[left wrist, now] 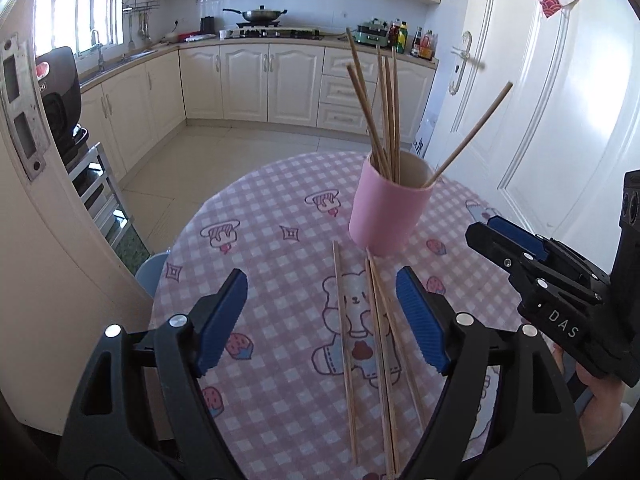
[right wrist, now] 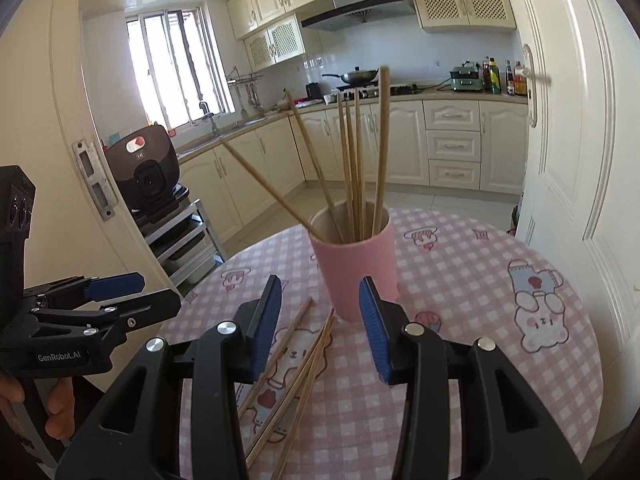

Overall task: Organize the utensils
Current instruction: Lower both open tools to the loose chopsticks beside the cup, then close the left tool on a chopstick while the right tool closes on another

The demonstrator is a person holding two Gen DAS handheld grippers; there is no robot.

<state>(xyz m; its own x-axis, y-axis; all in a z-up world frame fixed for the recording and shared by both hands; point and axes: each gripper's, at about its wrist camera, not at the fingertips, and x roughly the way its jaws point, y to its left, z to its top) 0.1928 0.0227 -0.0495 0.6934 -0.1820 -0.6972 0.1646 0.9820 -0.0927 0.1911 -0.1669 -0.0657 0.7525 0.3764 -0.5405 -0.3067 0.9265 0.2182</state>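
**Both grippers open above loose chopsticks**

The round table [left wrist: 280,216] in its pink checked cloth leaves bare room left and right of the pink cup [left wrist: 386,208], which stands upright near the far edge, holding several chopsticks. The left gripper [left wrist: 322,320] tilts down, jaws wide and empty, over the loose chopsticks [left wrist: 378,320] lying just before the cup. The right gripper [right wrist: 318,320] tilts down beside it, jaws partly open, holding nothing
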